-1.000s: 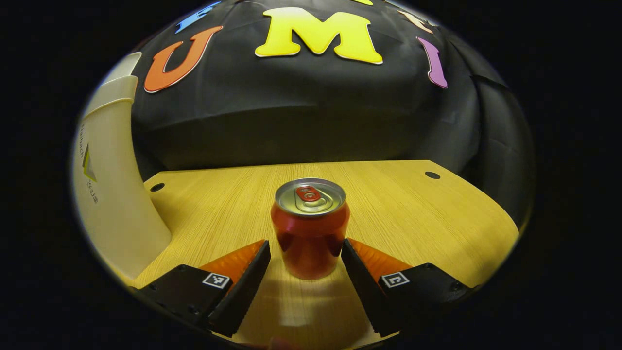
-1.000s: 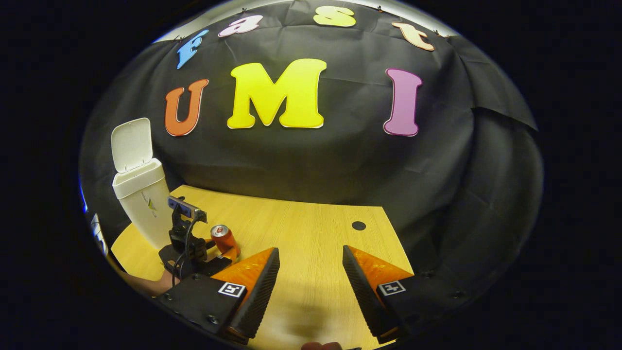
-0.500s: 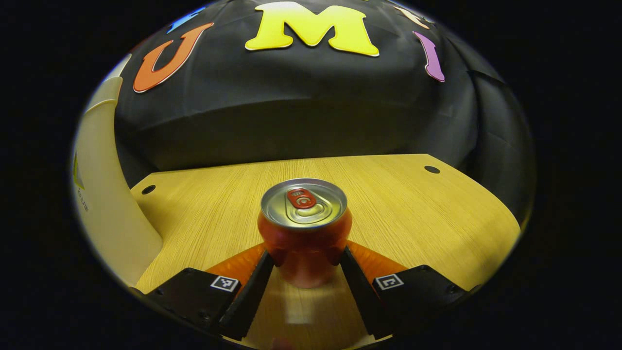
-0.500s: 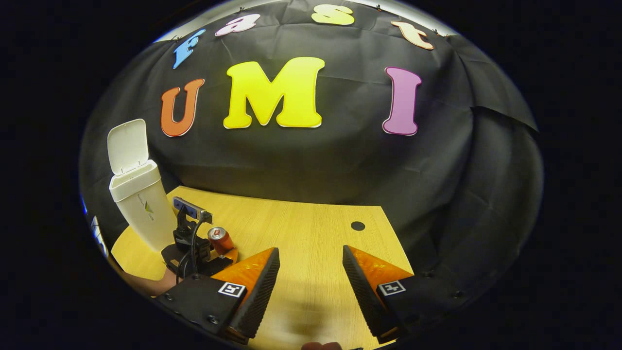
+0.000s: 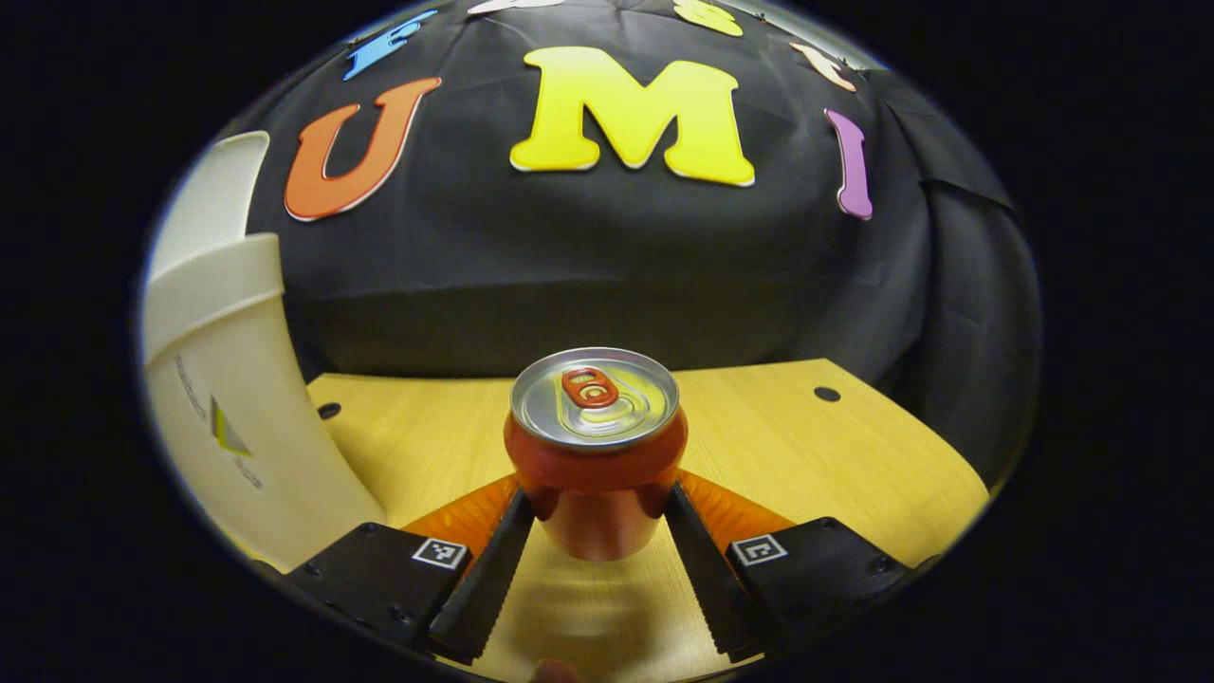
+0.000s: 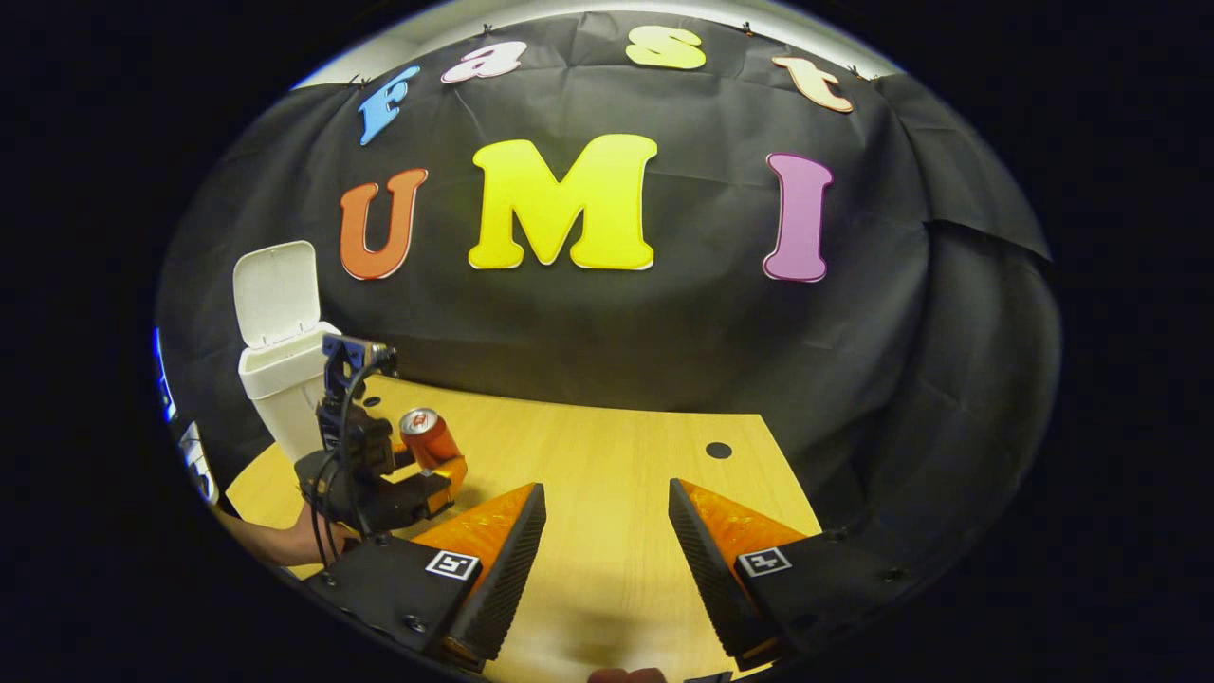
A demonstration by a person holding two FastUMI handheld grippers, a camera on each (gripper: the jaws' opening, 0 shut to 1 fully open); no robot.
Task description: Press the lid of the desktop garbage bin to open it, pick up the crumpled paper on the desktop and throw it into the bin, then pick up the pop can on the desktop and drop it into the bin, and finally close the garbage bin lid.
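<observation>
**Can pinched, bin waiting open**

Stood at far left: bin, lid tipped back, mouth clear to take a drop. Pinched at centre between both fingers of the left tool: can, upright, seemingly raised off the surface for the carry binward. Held to the right, fingers spread on nothing: right tool, kept out of the way.

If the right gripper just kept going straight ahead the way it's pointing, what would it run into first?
Probably nothing close: the right gripper stands open over bare table, and beyond the far edge hangs the black cloth wall. The pop can and bin lie off to its left.
</observation>
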